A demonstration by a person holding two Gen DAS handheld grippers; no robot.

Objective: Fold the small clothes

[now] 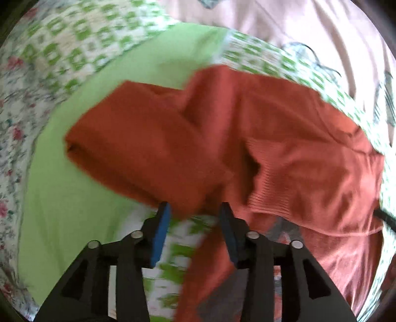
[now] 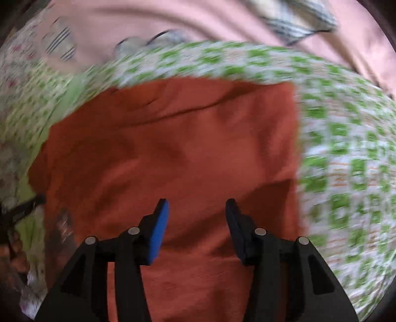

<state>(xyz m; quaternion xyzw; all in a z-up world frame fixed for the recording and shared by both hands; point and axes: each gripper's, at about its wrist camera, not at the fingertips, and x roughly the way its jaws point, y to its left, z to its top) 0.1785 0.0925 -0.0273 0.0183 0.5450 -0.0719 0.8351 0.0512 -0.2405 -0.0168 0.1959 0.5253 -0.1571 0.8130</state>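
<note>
A rust-orange sweater (image 1: pixel 284 138) lies on a green-patterned bedspread (image 1: pixel 74 37). One sleeve (image 1: pixel 138 146) is folded across toward the left, and its ribbed cuff (image 1: pixel 269 188) shows near the middle. My left gripper (image 1: pixel 195 210) is open and empty, its fingertips just short of the sleeve's near edge. In the right wrist view the sweater's body (image 2: pixel 173 148) fills the middle, lying fairly flat. My right gripper (image 2: pixel 196 205) is open and empty, hovering over the sweater's near part. Both views are blurred.
A plain light-green patch (image 1: pixel 61 210) of the bedspread lies left of the sweater. A pink sheet (image 2: pixel 198 22) with printed motifs lies beyond the bedspread. A floral fabric (image 1: pixel 10 138) runs along the far left. A dark strap (image 2: pixel 22 208) shows at the left edge.
</note>
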